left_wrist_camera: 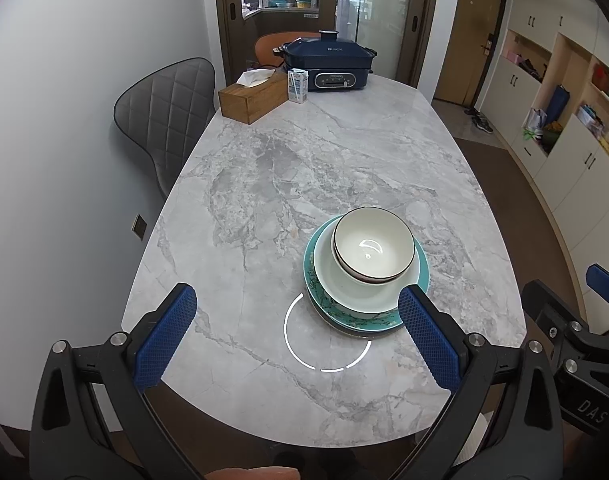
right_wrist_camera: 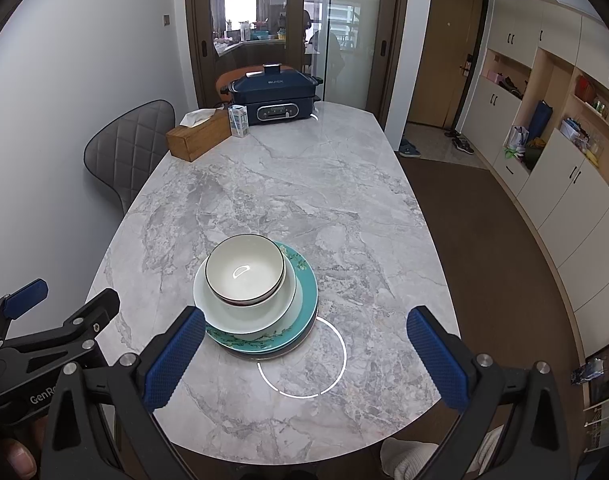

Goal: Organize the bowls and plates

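A white bowl sits in a pale plate on a teal plate, stacked near the table's near edge. Both the left gripper and right gripper hover above that edge, jaws apart and empty, with a tissue box at the far left corner

Left gripper and right gripper: jaws spread wide, empty, side by side, angled downward.

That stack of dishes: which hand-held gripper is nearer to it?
About equal. The left hand-held gripper has the stack by its right finger; the right hand-held gripper has it by its left finger.
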`<move>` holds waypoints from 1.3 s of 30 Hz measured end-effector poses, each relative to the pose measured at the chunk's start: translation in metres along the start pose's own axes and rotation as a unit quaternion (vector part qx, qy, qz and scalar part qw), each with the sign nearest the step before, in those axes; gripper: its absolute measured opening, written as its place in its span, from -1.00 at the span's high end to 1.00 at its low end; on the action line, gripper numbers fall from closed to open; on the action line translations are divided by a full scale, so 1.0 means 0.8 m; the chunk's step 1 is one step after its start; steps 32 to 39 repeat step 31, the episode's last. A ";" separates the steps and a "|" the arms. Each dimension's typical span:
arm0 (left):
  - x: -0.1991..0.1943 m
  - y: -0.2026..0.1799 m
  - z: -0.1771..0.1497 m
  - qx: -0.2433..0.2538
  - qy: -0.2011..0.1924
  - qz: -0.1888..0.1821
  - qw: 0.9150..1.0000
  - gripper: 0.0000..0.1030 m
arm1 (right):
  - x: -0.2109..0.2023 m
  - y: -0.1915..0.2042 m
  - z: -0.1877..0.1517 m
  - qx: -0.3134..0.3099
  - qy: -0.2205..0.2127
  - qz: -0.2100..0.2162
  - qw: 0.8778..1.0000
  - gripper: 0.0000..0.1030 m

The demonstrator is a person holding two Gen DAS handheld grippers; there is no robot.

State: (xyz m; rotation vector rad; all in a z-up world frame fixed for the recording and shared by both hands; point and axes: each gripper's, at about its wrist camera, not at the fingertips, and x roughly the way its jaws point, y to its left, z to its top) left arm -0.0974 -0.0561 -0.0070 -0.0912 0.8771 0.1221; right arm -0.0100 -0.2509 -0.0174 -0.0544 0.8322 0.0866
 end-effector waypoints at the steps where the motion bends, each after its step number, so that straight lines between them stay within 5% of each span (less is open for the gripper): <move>1: 0.000 0.000 0.000 0.000 0.000 0.000 1.000 -0.99 | 0.000 0.000 0.000 0.000 0.001 0.000 1.000 -1.00; 39: 0.021 -0.004 0.000 0.000 -0.002 -0.005 1.000 -0.99 | 0.003 -0.001 0.000 0.000 0.002 0.001 1.000 -1.00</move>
